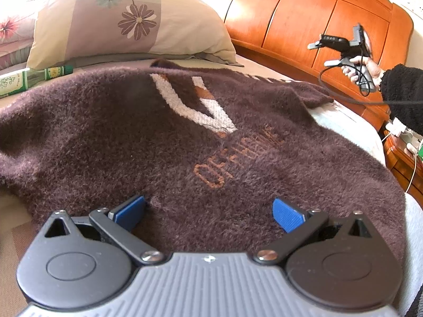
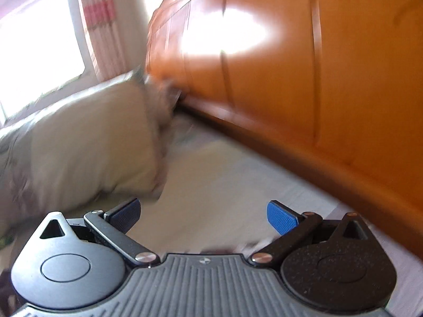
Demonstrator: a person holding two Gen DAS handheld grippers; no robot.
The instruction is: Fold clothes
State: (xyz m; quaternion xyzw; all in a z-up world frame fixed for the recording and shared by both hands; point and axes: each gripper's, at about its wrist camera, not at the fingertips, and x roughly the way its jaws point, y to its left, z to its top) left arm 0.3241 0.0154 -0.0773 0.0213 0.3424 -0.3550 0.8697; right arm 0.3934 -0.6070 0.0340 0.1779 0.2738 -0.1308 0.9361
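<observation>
Fuzzy dark-brown knit sweater (image 1: 158, 137) with white-and-orange lettering lies spread across the bed, under the left gripper (image 1: 208, 212); jaws wide, holding nothing, likely poised to pinch the near edge. Right gripper (image 2: 203, 218) aloft near the orange wooden headboard (image 2: 290, 66), gaping, empty.

Left wrist view: we sit low and close over the brown sweater (image 1: 164, 137) spread on the bed, looking along the left gripper (image 1: 208, 212) with its blue pads wide apart, toward the floral pillow (image 1: 127, 23) and the orange wooden headboard (image 1: 312, 26). At far right we catch the right gripper (image 1: 321, 54) held up in a hand (image 1: 361, 70).

Right wrist view: we hover above bare sheet (image 2: 211, 185), tilted, blurred, the right gripper (image 2: 203, 218) spread open, facing the headboard (image 2: 304, 79) at close range, a window (image 2: 39, 47) at left.

Both views share the headboard and the pillow (image 2: 87, 142).
</observation>
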